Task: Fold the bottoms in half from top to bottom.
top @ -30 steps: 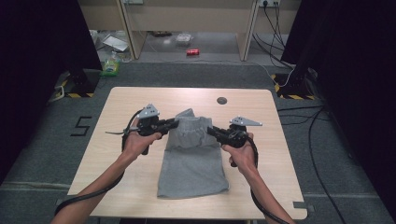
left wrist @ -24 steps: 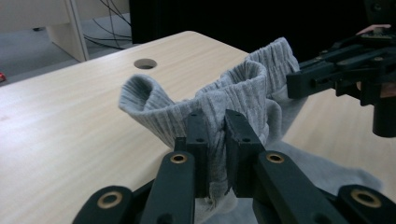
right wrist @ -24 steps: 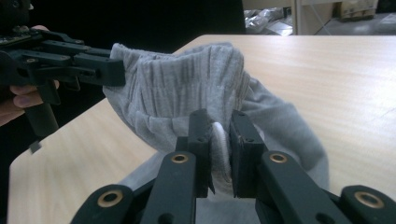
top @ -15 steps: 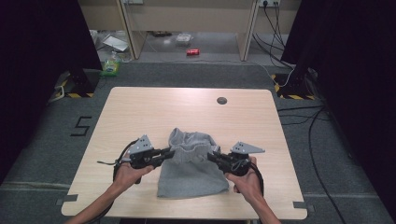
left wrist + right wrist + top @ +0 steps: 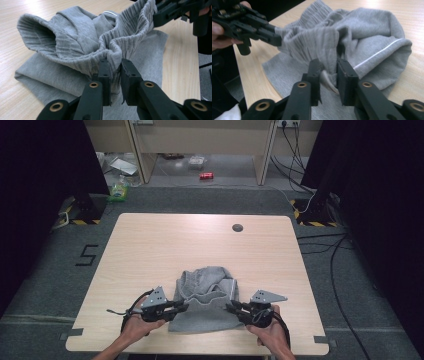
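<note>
Wooden table (image 5: 150,245), grey garment (image 5: 207,300) pinched by left hand-held gripper (image 5: 115,68), right hand-held gripper (image 5: 329,72) loosening.

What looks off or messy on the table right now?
The grey ribbed-waist fabric garment isn't folded flat: its elastic waistband end is folded over and bunched in a lumpy heap on the lower layer, near the front edge of the light wooden table. Left tool and right tool each have the waistband between their jaws. Nothing is spilled or torn.
</note>
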